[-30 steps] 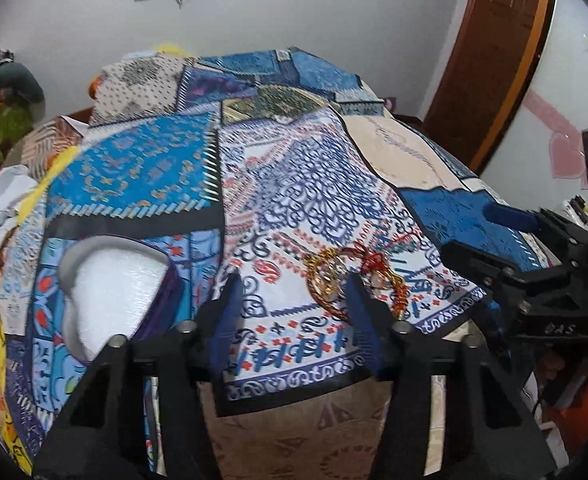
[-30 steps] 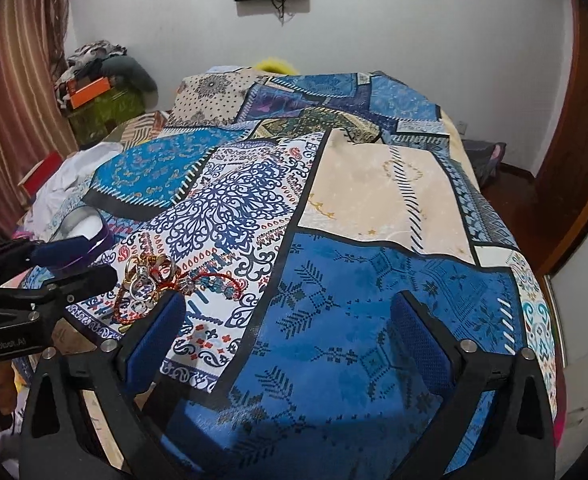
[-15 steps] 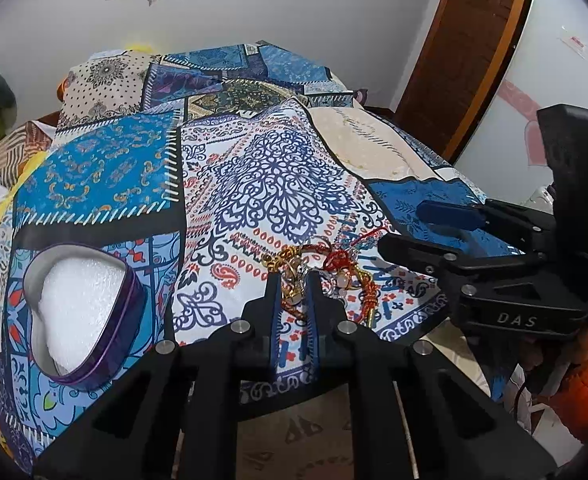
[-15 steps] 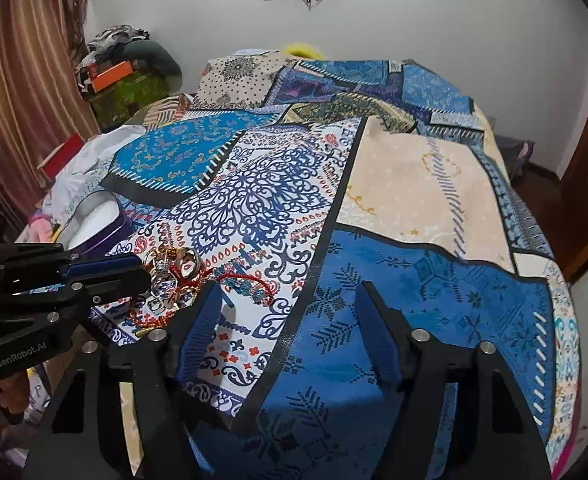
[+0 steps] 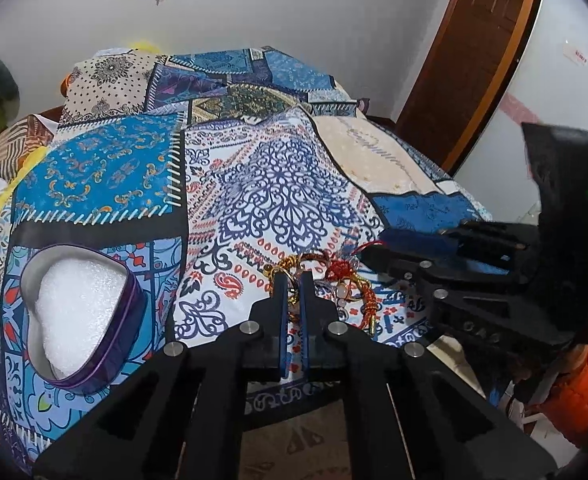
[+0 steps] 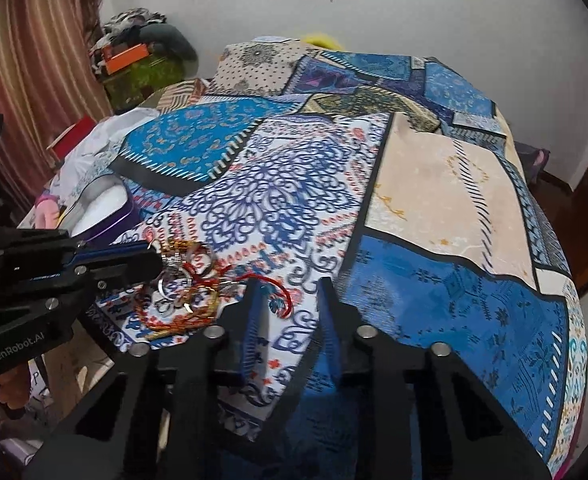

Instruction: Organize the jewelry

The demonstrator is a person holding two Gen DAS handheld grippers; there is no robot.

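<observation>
A tangle of jewelry (image 5: pixel 326 284) is seen on the bed (image 5: pixel 285 184), at the tips of the left hand-held gripper (image 5: pixel 289 280), whose jaws are pinched together on a gold ring (image 5: pixel 289 276). The right hand-held gripper (image 6: pixel 289 292), just beside the tangle's right, has been closing around a red cord (image 6: pixel 281 292) without yet clamping it. The pieces are judged light, limp and easily snagged; single strands are best taken.

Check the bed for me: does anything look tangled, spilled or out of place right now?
Yes. The jewelry lies in one tangled heap on the bedspread near the front edge, red cords and gold pieces knotted together, none of it in the heart-shaped box, which holds only white padding. The left tongs are shut at the heap's near edge.
</observation>
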